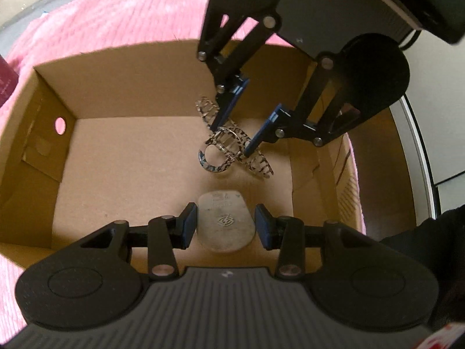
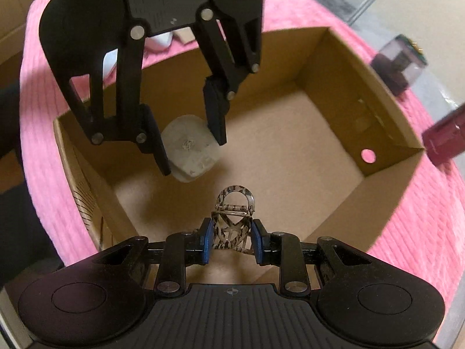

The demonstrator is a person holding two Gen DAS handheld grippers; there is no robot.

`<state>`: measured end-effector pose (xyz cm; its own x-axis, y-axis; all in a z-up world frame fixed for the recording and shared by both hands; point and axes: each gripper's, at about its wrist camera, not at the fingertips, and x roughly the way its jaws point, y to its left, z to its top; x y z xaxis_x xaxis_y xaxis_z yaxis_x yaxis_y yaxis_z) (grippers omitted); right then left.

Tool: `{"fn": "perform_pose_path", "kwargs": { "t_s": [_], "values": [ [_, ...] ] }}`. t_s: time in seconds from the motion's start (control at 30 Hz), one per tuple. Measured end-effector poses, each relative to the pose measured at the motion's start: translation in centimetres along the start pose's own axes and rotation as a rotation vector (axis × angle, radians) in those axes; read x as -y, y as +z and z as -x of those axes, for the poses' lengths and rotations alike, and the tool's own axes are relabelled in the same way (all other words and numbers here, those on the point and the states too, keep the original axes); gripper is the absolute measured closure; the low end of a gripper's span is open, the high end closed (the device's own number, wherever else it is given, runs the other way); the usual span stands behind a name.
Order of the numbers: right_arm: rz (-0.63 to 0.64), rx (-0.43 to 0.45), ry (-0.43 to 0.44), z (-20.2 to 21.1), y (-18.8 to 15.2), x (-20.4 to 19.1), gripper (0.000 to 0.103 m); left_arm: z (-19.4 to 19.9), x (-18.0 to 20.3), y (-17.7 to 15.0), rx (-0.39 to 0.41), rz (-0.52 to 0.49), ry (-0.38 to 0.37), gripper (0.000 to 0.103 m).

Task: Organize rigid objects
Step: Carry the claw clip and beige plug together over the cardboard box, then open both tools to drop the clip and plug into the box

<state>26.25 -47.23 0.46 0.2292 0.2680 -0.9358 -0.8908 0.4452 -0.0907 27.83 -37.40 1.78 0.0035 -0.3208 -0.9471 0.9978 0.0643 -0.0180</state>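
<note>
An open cardboard box (image 1: pixel 122 67) (image 2: pixel 360 67) sits on a pink cloth. My left gripper (image 1: pixel 223 226) is shut on a flat white oval object (image 1: pixel 225 221), held inside the box above its floor; it also shows in the right wrist view (image 2: pixel 189 148) between the left gripper's fingers (image 2: pixel 215 116). My right gripper (image 2: pixel 231 240) is shut on a patterned hair claw clip (image 2: pixel 234 221), held inside the box. In the left wrist view the right gripper (image 1: pixel 232 142) comes down from the top and holds the clip (image 1: pixel 229 145) over the box floor.
The pink cloth (image 1: pixel 116 17) (image 2: pixel 421 218) covers the surface around the box. A dark red box (image 2: pixel 444 136) and a clear purple-tinted container (image 2: pixel 398 61) stand on the cloth beyond the box's side with the round hole (image 2: pixel 368 155).
</note>
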Motion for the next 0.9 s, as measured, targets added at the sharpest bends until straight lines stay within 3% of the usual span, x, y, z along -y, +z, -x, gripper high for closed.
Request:
{"fn": "perform_pose_path", "kwargs": {
  "t_s": [0.4, 0.9],
  "values": [
    [0.062, -0.079, 0.065, -2.6, 0.4, 0.9, 0.079, -3.5, -0.4, 0.1, -0.076, -0.001, -0.051, 0.066],
    [0.049, -0.110, 0.099, -4.0, 1.5, 3.1, 0.079, -5.0, 0.0, 0.7, -0.136, 0.005, -0.063, 0.065]
  ]
}}
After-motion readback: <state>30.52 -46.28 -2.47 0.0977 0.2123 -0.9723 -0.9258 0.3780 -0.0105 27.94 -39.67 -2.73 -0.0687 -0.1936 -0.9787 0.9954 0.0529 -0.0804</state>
